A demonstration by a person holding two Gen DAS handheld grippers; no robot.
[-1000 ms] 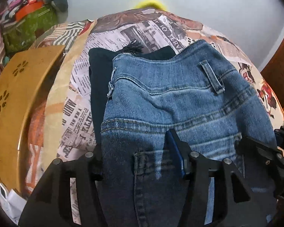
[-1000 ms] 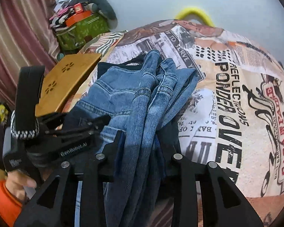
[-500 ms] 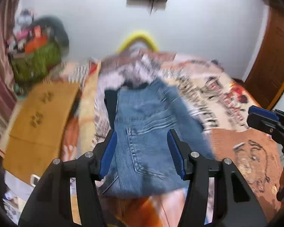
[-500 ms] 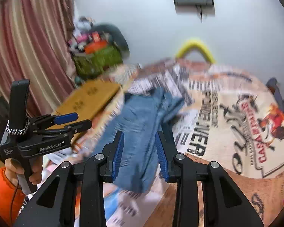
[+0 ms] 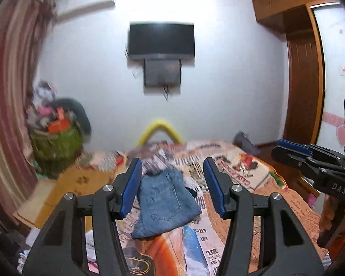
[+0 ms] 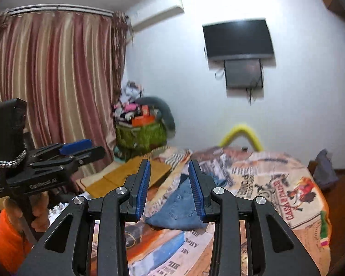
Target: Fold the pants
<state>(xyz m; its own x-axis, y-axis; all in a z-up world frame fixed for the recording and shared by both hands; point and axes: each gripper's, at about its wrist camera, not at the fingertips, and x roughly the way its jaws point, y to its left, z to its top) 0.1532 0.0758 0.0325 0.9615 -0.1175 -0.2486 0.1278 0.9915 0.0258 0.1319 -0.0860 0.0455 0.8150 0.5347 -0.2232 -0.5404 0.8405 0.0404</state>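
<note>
While both tongs (image 5: 172,186) (image 6: 169,188) gape (empty), folded jeans (image 5: 164,204) lie beyond.

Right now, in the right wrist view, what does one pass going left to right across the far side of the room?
Striped curtain → green bag piled with clutter → yellow curved object at the bed's far edge → wall-mounted TV, slightly further right and higher → grey cloth by the right wall.

Readable print on gripper and bedspread

The right gripper (image 5: 294,153), at 3 o'clock in the left view, reads "DAS"; the bedspread (image 6: 276,197) shows "CASA" at 4 o'clock, "BIL" at 6.
</note>
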